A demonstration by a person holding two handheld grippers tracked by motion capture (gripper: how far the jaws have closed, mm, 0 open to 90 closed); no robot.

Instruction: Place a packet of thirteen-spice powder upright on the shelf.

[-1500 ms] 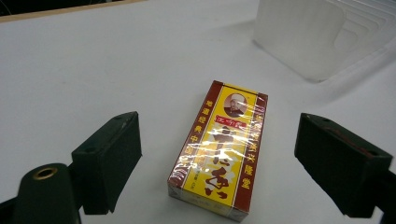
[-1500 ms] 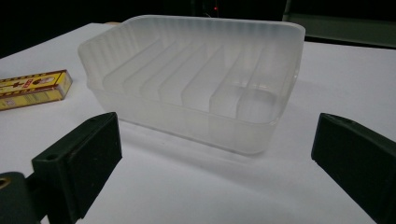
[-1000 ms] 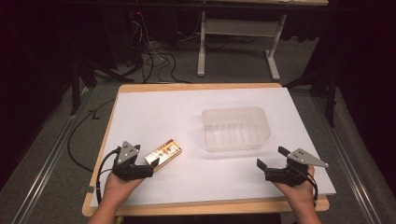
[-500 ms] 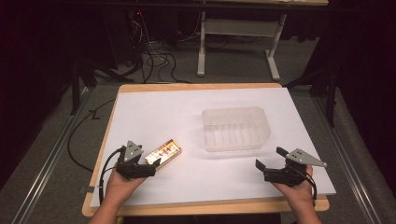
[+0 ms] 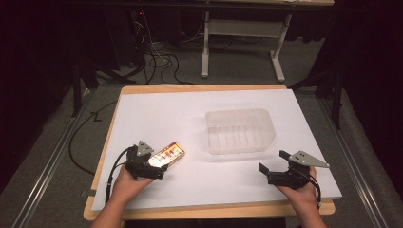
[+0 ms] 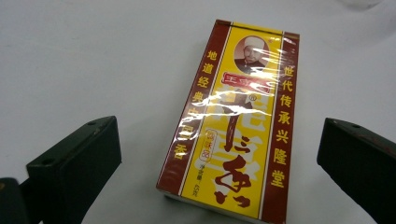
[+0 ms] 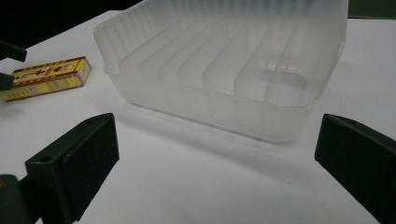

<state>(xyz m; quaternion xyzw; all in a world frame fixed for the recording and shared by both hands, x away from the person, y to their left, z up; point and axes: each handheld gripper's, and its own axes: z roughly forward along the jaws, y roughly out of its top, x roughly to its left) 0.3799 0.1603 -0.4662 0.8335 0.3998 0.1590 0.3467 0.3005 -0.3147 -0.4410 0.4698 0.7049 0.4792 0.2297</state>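
Approach underway: my left claw (image 6: 219, 163), jaws just spread wide, straddles the yellow box (image 6: 233, 126); next I must close squarely on its sides.

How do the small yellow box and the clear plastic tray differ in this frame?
The yellow box is opaque, printed in yellow and dark red and wrapped in shiny film; the plastic tray is translucent and unprinted. The yellow box is closed and much the smaller; the plastic tray is open-topped, with ribs inside. The yellow box lies between the open left gripper; the plastic tray sits ahead of the right gripper, untouched. Both rest on the white table.
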